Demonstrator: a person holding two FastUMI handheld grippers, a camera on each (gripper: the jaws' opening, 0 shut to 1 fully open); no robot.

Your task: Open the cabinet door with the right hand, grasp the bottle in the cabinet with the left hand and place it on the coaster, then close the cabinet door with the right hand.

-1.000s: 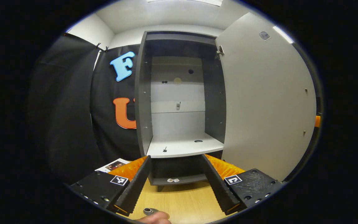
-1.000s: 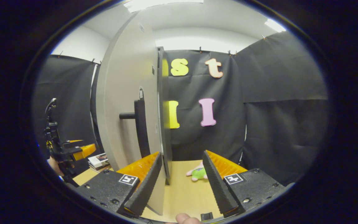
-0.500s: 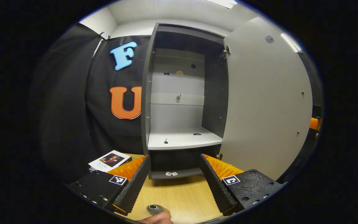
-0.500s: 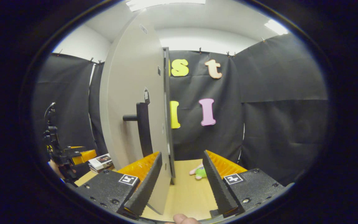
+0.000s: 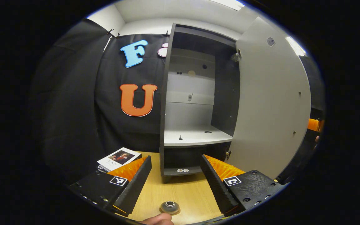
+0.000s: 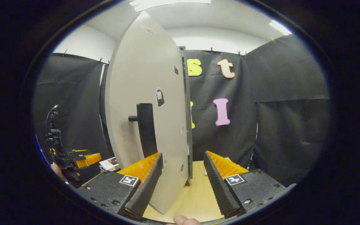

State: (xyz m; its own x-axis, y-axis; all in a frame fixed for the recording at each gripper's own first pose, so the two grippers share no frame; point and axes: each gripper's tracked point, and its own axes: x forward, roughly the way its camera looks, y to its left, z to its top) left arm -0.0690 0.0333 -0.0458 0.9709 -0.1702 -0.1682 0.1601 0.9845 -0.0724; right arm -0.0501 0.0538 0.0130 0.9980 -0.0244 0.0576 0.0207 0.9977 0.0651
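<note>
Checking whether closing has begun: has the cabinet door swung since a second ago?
Yes. In the right gripper view the cabinet door shows more face and now hides the wall's lower yellow letter, so it has swung.

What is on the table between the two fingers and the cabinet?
In the left gripper view, a small round cap-like object lies low between the left hand-held gripper fingers. Beyond it, bare wooden table runs up to the open cabinet.

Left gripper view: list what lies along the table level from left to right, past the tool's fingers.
Stack of booklets → open cabinet → swung-out cabinet door. Nearer the camera, a small round thing lies on the wooden table between the left tool's fingers; what it is, I cannot tell.
</note>
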